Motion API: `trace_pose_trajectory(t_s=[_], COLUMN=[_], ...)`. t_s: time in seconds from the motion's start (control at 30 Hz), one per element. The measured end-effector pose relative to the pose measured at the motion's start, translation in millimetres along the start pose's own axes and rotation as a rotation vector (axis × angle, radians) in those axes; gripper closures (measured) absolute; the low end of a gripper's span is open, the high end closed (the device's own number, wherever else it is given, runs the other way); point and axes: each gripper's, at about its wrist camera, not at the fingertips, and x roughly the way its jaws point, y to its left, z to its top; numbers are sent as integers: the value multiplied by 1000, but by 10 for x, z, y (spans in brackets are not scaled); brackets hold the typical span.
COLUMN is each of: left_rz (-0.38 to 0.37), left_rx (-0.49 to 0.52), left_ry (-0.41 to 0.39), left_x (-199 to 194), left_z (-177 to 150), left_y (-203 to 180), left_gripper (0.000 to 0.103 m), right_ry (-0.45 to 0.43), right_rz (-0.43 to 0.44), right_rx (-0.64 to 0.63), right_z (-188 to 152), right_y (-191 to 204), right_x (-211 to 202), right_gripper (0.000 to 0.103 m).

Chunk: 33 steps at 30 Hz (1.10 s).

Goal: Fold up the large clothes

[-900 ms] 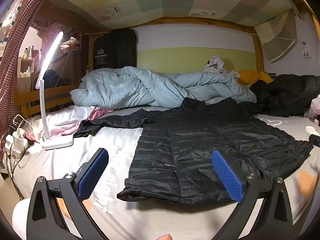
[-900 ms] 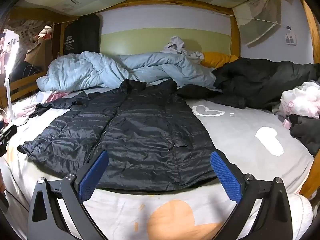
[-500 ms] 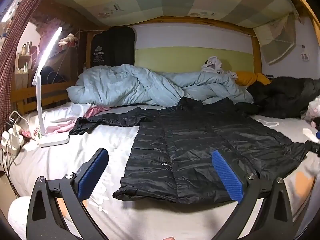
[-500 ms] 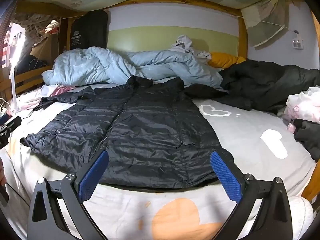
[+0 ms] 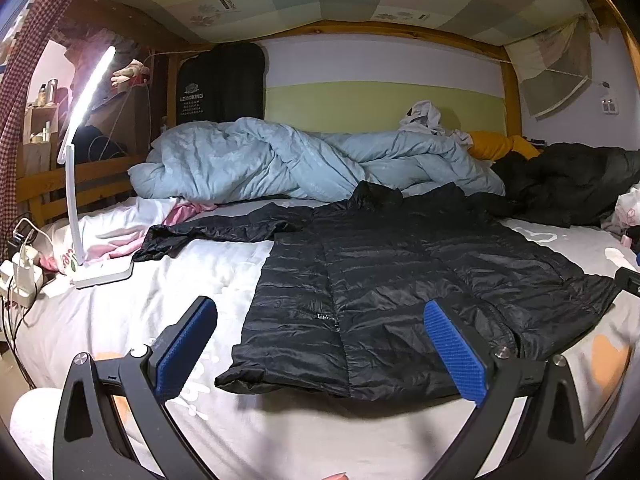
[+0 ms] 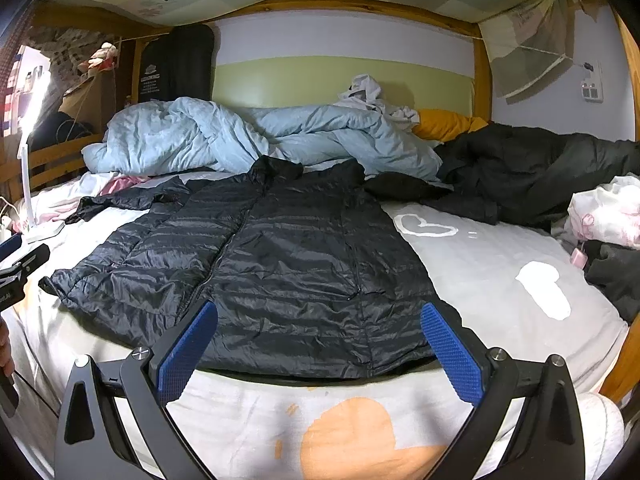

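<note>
Nearest the lens in each wrist view we see the left gripper (image 5: 320,354) and the right gripper (image 6: 319,354), black frames with blue, finely knurled pads; both sets of fingers stand spread wide and released, with nothing between them, hovering short of the garment's hem.

Beneath them lies the bed (image 6: 500,264), its pale grey sheet printed with white and peach shapes. Spread flat on it, front up and hem toward us, is the black quilted puffer jacket (image 6: 280,256), its shiny shell stitched in narrow horizontal channels, a zip line running down the front. One sleeve (image 5: 224,230) stretches out to the left in the left wrist view; the other appears to lie toward the dark clothing at the right, though we cannot trace it clearly.

We judge the jacket light, soft and compressible, with a slick shell likely to slide on itself and trap air when folded. We would take hold at a hem corner or a sleeve cuff, where stitched edges offer firmer purchase than the puffed panels.

Farther back are a white desk lamp (image 5: 80,168), a rumpled pale-blue duvet (image 6: 224,140), a heap of dark coats (image 6: 540,168) and a mustard-yellow pillow (image 6: 444,124).
</note>
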Motion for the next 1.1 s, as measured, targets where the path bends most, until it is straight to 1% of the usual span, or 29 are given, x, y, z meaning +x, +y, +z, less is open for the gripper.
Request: trace_pose_trajectory(t_s=[0.2, 0.33, 0.5, 0.63, 0.73, 1.0, 1.1], left_rz=[-11, 1, -3, 8, 2, -5, 6], left_rx=[38, 54, 39, 41, 43, 93, 117], left_ry=[13, 27, 37, 33, 33, 31, 24], left_x=[39, 63, 73, 66, 65, 59, 48], left_z=[-33, -66, -64, -56, -45, -65, -72], left_y=[-48, -80, -75, -69, -66, -173, -215], left_gripper=[0, 0, 0, 0, 0, 0, 0], right_ry=[-3, 2, 6, -1, -4, -8, -10], right_rz=[-7, -8, -11, -15, -21, -39, -40], right_rx=[-5, 13, 22, 17, 9, 24, 20], right_z=[-8, -4, -4, -2, 0, 6, 4], right_y=[19, -1, -14, -16, -9, -30, -29], right_x=[-2, 2, 5, 2, 2, -17, -15], right_gripper=[0, 0, 0, 0, 0, 0, 0])
